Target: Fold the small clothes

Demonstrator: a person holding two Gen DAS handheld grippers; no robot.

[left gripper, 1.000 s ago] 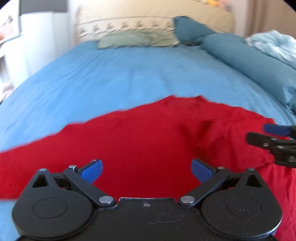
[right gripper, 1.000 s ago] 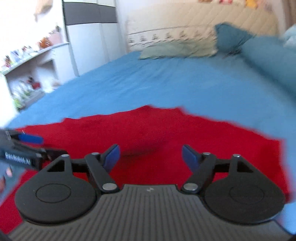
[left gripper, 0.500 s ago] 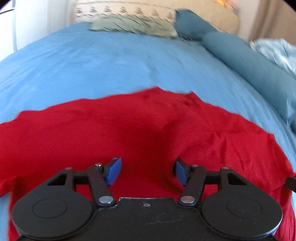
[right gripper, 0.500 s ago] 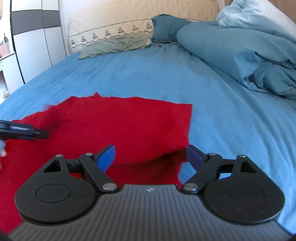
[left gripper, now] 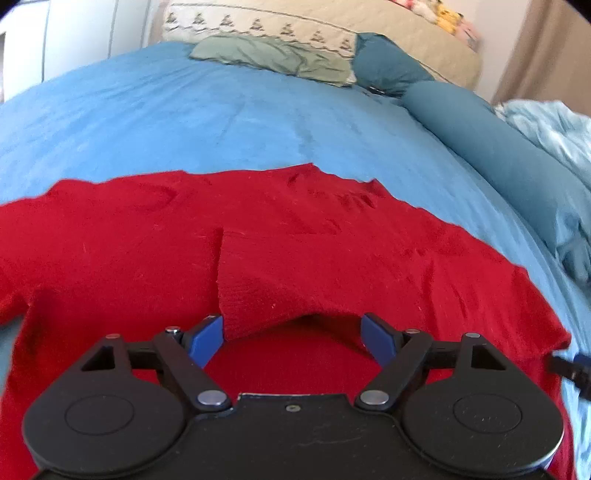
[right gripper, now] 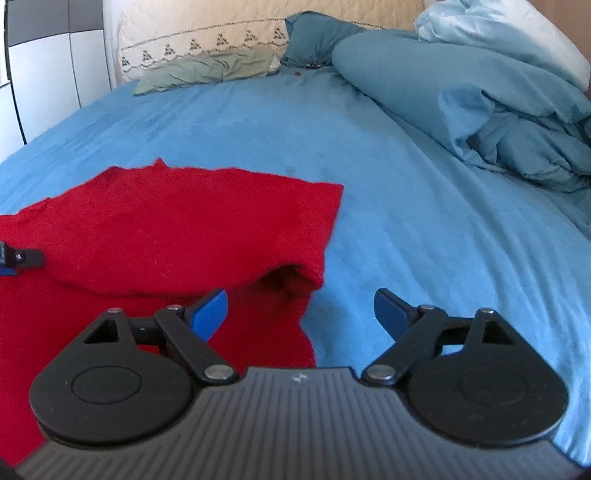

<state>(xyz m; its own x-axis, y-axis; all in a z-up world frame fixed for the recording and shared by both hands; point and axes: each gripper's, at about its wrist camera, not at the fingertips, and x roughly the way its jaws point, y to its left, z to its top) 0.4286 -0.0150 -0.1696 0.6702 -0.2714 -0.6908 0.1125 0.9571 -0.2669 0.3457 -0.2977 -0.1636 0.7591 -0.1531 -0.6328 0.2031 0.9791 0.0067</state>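
A red garment (left gripper: 147,251) lies spread on the blue bedsheet (left gripper: 221,122). A flap of it (left gripper: 280,280) is folded over, its loose edge arching up just beyond my left gripper (left gripper: 293,338), which is open and empty right over the cloth. In the right wrist view the garment (right gripper: 184,229) fills the lower left, with its folded right edge (right gripper: 310,273) puffed up. My right gripper (right gripper: 301,314) is open and empty, straddling the garment's right edge and the bare sheet (right gripper: 406,221). The left gripper's tip (right gripper: 22,258) shows at the far left.
A green pillow (left gripper: 273,55) and a beige headboard cushion (left gripper: 295,26) are at the far end. A teal bolster (left gripper: 498,147) and a rumpled light-blue duvet (right gripper: 517,110) lie along the right. A white wardrobe (right gripper: 48,74) stands on the left.
A flap of the red garment now lies folded over the rest. Both grippers have pulled back toward the near edge and stand open; the right one shifted rightward to the garment's right edge.
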